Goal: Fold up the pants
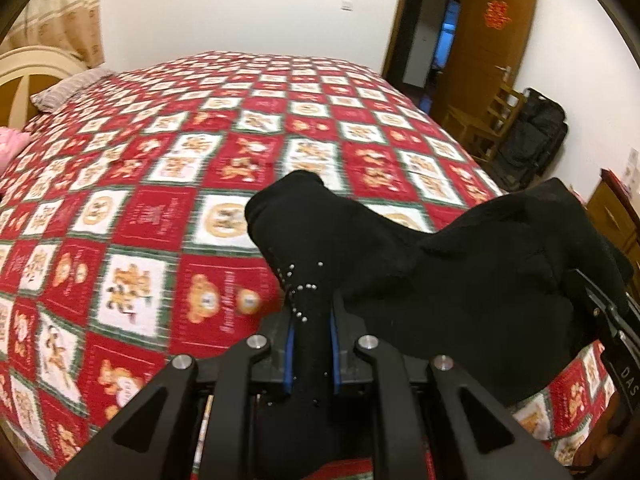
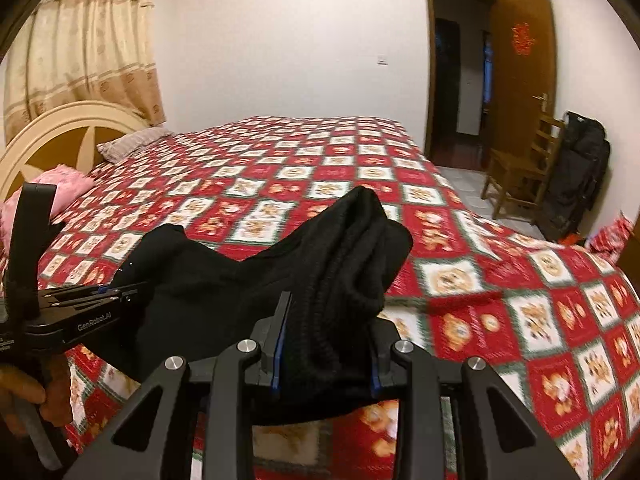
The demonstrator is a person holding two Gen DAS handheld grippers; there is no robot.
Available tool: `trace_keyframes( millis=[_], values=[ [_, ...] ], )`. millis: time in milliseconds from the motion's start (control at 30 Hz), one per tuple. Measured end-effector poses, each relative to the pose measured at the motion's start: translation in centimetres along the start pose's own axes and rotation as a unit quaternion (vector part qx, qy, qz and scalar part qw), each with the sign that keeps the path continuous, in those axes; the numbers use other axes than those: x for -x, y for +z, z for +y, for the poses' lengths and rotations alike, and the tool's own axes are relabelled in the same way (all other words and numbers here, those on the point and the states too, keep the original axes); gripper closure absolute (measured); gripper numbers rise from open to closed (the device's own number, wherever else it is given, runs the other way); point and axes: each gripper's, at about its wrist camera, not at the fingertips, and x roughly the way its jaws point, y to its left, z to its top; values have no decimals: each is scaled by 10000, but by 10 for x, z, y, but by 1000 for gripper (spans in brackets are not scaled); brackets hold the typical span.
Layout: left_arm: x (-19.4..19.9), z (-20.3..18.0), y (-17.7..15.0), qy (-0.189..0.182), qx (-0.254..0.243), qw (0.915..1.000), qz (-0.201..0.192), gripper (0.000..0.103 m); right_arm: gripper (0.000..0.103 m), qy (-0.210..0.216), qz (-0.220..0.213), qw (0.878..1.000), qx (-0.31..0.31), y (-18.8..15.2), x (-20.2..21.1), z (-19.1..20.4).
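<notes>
**Ann:** Fingers first, from the left wrist view: the left gripper has its two blue pads pressed in on a narrow bunch of the black pants. Clamped tight, hardly any gap.

**Bo:** And the pants are up off the bed, hanging in the air between the two tools. I can see little shiny studs on the cloth right above the pads.

**Ann:** Yes, and off to the right edge there's the right gripper, with cloth draped over it. Soft stuff, I'd say: it sags in a curve between the two holds.

**Bo:** Over to the right wrist view now. The right gripper is closed on a much thicker wad of the pants, ribbed knit by the look of it, several layers stacked between the pads.

**Ann:** So the jaws stand wider there, yet they are still gripping. The left gripper shows at the left side, with a hand on its handle below.

**Bo:** How will it handle, do you reckon?

**Ann:** Light and floppy, no stiffness at all. Knit cloth won't slip much on those pads, but a thick wad can shed a layer.

**Bo:** Best holds?

**Ann:** At the edges, I'd judge, waistband or hem corners, each side pinched flat so the cloth spreads out over the red checked bed rather than bunching.
</notes>
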Motion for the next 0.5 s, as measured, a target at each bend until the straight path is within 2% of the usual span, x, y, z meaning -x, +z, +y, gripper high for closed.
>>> trace_keyframes(
  millis=[500],
  values=[
    [-1,67,12,557,515,9971,-69,89,72,694,89,9969,356,33,-47,56]
  ],
)
